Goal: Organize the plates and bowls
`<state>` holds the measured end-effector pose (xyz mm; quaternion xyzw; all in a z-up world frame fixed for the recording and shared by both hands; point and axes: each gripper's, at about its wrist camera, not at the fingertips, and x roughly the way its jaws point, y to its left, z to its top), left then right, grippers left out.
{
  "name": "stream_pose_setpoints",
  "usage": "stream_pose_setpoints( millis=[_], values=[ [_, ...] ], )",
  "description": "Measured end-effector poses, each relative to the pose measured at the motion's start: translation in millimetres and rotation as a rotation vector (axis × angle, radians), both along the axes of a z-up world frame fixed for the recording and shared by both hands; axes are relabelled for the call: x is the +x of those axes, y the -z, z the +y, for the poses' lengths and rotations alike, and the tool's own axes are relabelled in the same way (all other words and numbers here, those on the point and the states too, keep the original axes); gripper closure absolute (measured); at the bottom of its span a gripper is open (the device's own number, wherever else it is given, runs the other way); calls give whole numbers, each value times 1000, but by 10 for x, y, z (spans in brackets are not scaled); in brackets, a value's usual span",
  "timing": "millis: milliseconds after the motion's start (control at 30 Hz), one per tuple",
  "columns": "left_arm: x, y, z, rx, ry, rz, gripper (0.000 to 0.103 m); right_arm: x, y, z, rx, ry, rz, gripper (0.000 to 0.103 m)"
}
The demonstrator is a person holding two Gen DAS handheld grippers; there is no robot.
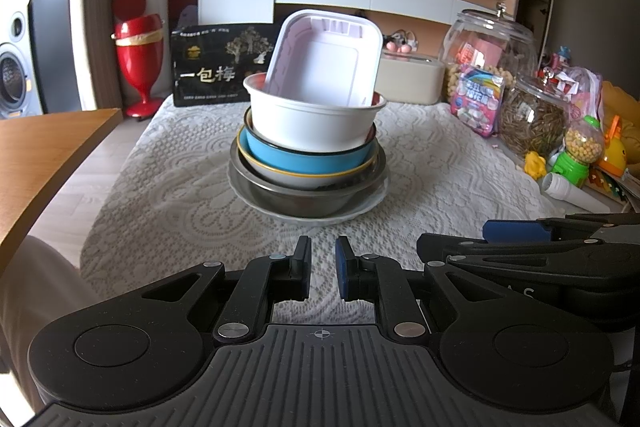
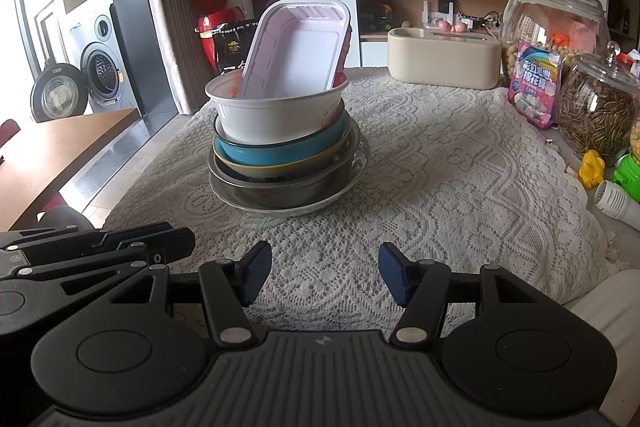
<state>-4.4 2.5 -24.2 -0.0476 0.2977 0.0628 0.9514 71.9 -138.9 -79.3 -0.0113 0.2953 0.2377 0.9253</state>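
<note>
Leftmost, past the bench edge, a red goblet-shaped bin with a round red lid (image 1: 138, 61) stands on the floor, and next to it a black box printed with gold characters (image 1: 218, 67) stands upright at the back of the bench, which is covered by a white lace tablecloth (image 1: 168, 195). Centred on that cloth is the nested stack: a shallow white plate (image 1: 360, 209) at the bottom, a stainless steel bowl (image 1: 296, 199) on it, then a pale bowl with a yellow rim (image 1: 304, 179), a blue bowl (image 1: 296, 157), and a white plastic round bowl (image 1: 308, 121) on top. A rectangular white plastic tray (image 1: 324, 67) stands tilted inside that top bowl, leaning back toward the left with its hollow side facing the cameras. Near the front edge, the left gripper (image 1: 323, 267) hovers low over the cloth, well short of the stack, its blue-padded fingers (image 1: 343, 267) drawn to a narrow gap with nothing between them. Just beside it, the right gripper (image 2: 324, 273) is spread wide and likewise holds nothing, apart from the stack. Behind, a cream rectangular box (image 2: 444, 61) sits at the back, and to the right stand a large clear glass jar with a lid (image 2: 554, 19), a pink candy packet (image 2: 536, 85) and a smaller glass jar of dark seeds (image 2: 596, 111).
</note>
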Motion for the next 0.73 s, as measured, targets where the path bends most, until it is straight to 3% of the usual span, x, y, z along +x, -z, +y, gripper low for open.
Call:
stream_pose_setpoints(
  millis=[733],
  values=[
    [3,-23,12,-9,-6,-5,87,-6,-2,4,-1,-9,3,43]
  ],
)
